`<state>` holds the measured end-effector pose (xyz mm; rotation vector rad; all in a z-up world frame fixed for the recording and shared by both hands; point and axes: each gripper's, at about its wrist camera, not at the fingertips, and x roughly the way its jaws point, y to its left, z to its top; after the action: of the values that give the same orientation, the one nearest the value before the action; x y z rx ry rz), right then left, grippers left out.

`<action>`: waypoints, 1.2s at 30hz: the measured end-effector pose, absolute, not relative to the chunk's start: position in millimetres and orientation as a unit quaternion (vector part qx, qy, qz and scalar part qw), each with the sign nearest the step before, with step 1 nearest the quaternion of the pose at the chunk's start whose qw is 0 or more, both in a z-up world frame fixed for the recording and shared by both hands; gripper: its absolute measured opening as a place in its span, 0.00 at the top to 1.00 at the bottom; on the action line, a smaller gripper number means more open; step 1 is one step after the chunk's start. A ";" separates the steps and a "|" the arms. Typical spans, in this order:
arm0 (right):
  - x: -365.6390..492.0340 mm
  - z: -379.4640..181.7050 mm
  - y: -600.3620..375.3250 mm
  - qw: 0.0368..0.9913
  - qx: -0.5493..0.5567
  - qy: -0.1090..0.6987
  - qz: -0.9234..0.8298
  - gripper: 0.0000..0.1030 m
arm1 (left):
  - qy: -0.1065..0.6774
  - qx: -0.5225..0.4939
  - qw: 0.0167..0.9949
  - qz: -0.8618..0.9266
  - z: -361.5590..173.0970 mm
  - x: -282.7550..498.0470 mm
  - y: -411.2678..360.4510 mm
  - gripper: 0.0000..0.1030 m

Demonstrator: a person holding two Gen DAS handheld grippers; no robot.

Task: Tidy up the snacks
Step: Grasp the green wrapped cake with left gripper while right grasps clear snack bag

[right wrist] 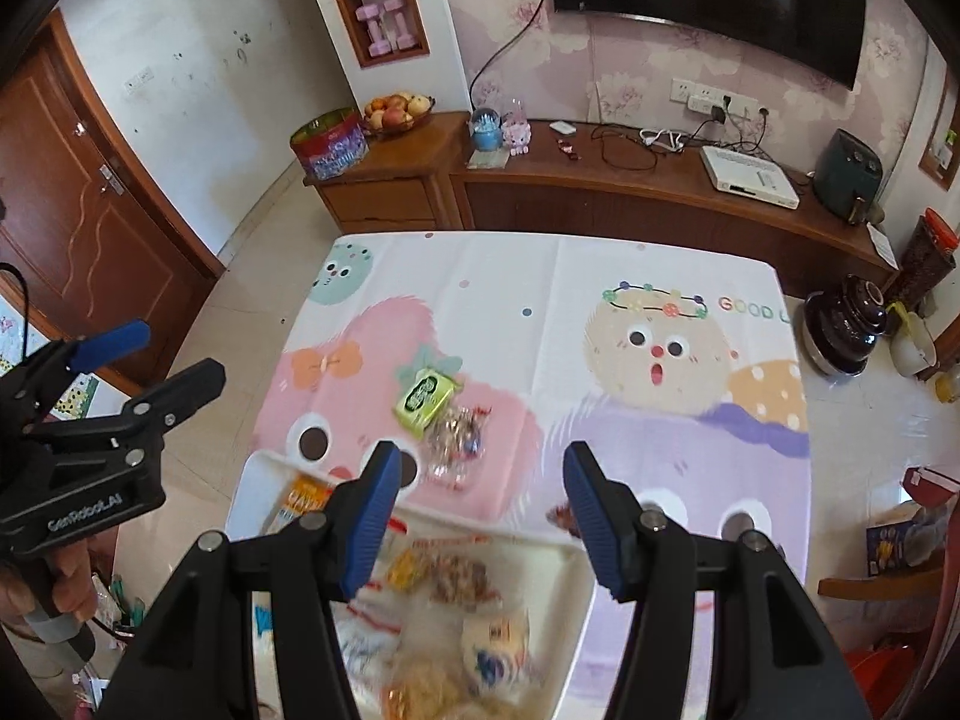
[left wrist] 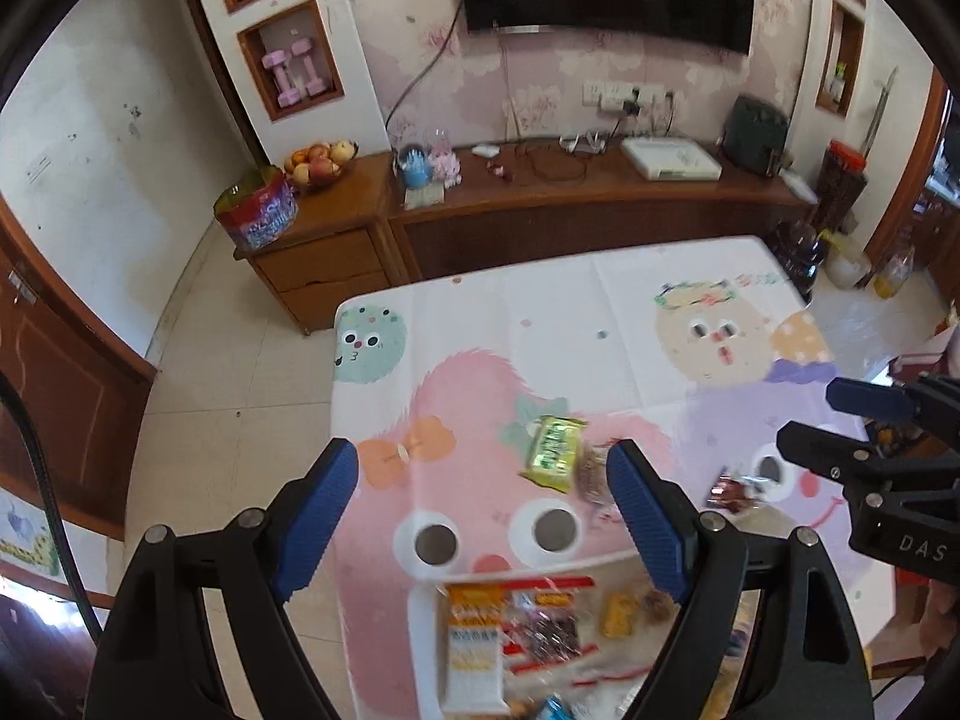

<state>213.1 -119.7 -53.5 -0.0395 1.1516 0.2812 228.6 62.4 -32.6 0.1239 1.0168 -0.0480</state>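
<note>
Blue-padded fingers of the left gripper (left wrist: pixel 483 510) fill the foreground of the left wrist view, spread wide with nothing between them. Just beneath them a white tray (left wrist: pixel 429 648) is seen at the table's near edge, packed with wrapped snacks; an orange and white packet (left wrist: pixel 474 642) lies lengthwise in it, probably already sorted. Beyond the tray, on the cartoon-printed tablecloth (left wrist: pixel 600 312), a green packet (left wrist: pixel 552 451) is left loose, with a brown-speckled clear packet (left wrist: pixel 591 474) touching its right side and partly hidden by the right-hand finger. A small dark red sweet (left wrist: pixel 729 489) lies further right, near the right gripper (left wrist: pixel 807 420), which enters from the edge.

Seen from the right wrist view, the right gripper (right wrist: pixel 477 510) is likewise held apart and empty above the tray (right wrist: pixel 576 564), whose contents are blurred. The green packet (right wrist: pixel 423 399) and the clear packet (right wrist: pixel 459 438) lie just past the tray rim, apparently awaiting collection, and the red sweet (right wrist: pixel 561 515) peeks out beside the right finger. The left gripper (right wrist: pixel 174 354) is held by a hand (right wrist: pixel 72 585) at the left edge, jaws parted, seemingly poised clear of the table so either loose snack can be reached.
</note>
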 end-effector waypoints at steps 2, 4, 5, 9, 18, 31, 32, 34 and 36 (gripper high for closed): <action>228.3 -68.5 -114.5 0.820 -0.016 0.557 0.131 0.45 | 0.507 0.063 0.859 -0.035 -52.8 248.7 63.1 0.18; 245.1 -90.2 -107.9 0.804 -0.012 0.580 0.131 0.45 | 0.532 0.063 0.843 -0.049 -77.2 266.6 63.7 0.18; 254.7 -104.5 -103.9 0.795 -0.010 0.593 0.129 0.45 | 0.544 0.064 0.835 -0.055 -89.2 275.0 64.6 0.18; 275.9 -154.4 -90.4 0.764 -0.010 0.633 0.126 0.45 | 0.576 0.072 0.812 -0.061 -132.5 301.0 68.1 0.18; 289.6 -249.9 -63.2 0.698 -0.014 0.708 0.110 0.45 | 0.615 0.048 0.784 -0.071 -187.0 325.8 80.7 0.18; 279.5 -257.0 -98.1 0.700 0.013 0.711 0.064 0.68 | 0.656 0.040 0.746 -0.106 -238.7 341.0 40.7 0.18; 279.9 -256.1 -106.1 0.701 0.022 0.710 0.058 0.68 | 0.660 0.042 0.743 -0.108 -242.8 341.3 36.6 0.19; 277.4 -254.7 -116.6 0.703 0.031 0.709 0.045 0.68 | 0.668 0.049 0.734 -0.108 -252.1 341.9 27.6 0.20; 274.3 -253.4 -123.4 0.704 0.038 0.708 0.038 0.68 | 0.676 0.053 0.727 -0.109 -259.1 341.9 22.2 0.24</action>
<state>274.3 -123.4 -253.4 0.0835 1.5759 0.0849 341.9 22.2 -259.1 0.1176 1.4896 -0.2397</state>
